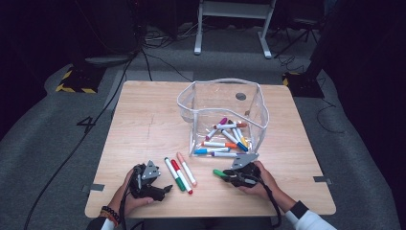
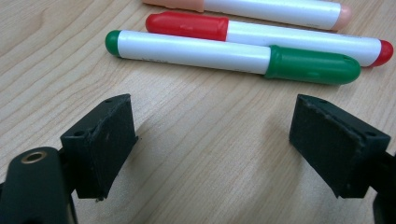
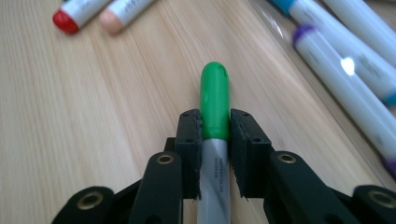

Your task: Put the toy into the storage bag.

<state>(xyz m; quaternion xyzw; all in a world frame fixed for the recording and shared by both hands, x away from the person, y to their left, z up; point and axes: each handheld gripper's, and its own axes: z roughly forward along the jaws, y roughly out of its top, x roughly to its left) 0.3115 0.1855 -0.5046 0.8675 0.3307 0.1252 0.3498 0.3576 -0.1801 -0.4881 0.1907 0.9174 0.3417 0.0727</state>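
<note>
Markers: a white-barrelled, light-green-capped marker [image 3: 215, 105] sits clamped in the right gripper [image 3: 215, 135], lower centre of frame; the left gripper [image 2: 212, 144] spreads wide below three loose white markers [image 2: 243, 42].

My work surface is a square table [image 1: 143, 124] with a light wood-grain top, standing on grey carpet. A clear plastic bin [image 1: 222, 117] sits directly on the top, right of centre and toward the far side; a small dark round mark [image 1: 241, 96] shows on the wood behind it. Three markers lie side by side on the bare wood near my edge, left of the bin: a dark green marker [image 2: 233, 57] nearest my left hand, a red marker [image 2: 266, 37] next to it, and a peach marker [image 2: 261, 10] on the far side. They lie roughly parallel, close together. Two grey tape strips [image 1: 95, 187] sit at the table's side edges.
</note>
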